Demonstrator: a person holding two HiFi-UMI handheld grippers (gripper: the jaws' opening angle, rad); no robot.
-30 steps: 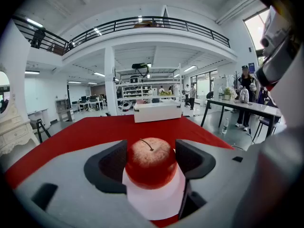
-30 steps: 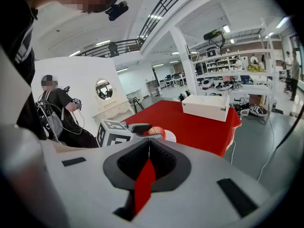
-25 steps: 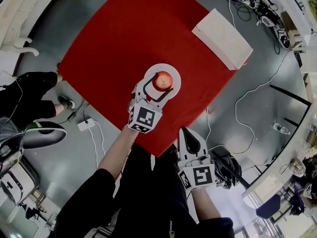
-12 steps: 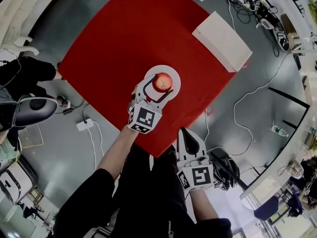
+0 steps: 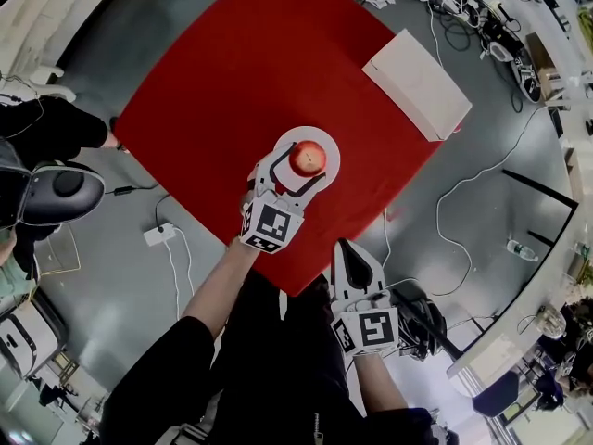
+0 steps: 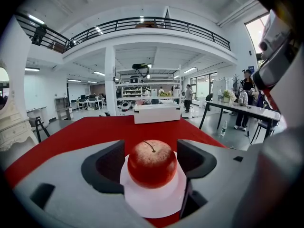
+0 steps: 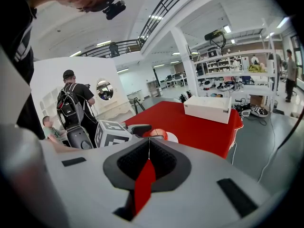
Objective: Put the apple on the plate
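Apple (image 5: 308, 158): red, stem up, resting on the middle of the plate; also seen close up in the left gripper view (image 6: 152, 164).
Plate (image 5: 295, 137): small, white and round, lying flat on the red tabletop near its closest corner; its bare rim shows all round the fruit (image 6: 152, 201).
Left gripper (image 5: 298, 167): reaches in from the near side, one jaw on each side of the apple. The jaws have just been opening and now stand wide, with a thin gap between each dark pad and the fruit, so nothing is gripped (image 6: 153, 158).
Marker cube (image 5: 271, 225): white with black squares, part of the left gripper, just behind its jaws.
Right gripper (image 5: 350, 248): held apart from the plate, beyond the tabletop's near corner and above the grey floor. Its jaws are pressed together with nothing between them (image 7: 148, 151).
Tabletop (image 5: 250, 72): covered in red, carrying the plate and a box.
White box (image 5: 415, 83): low, rectangular and closed, at the far right edge of the tabletop, well apart from the plate (image 6: 156, 113).
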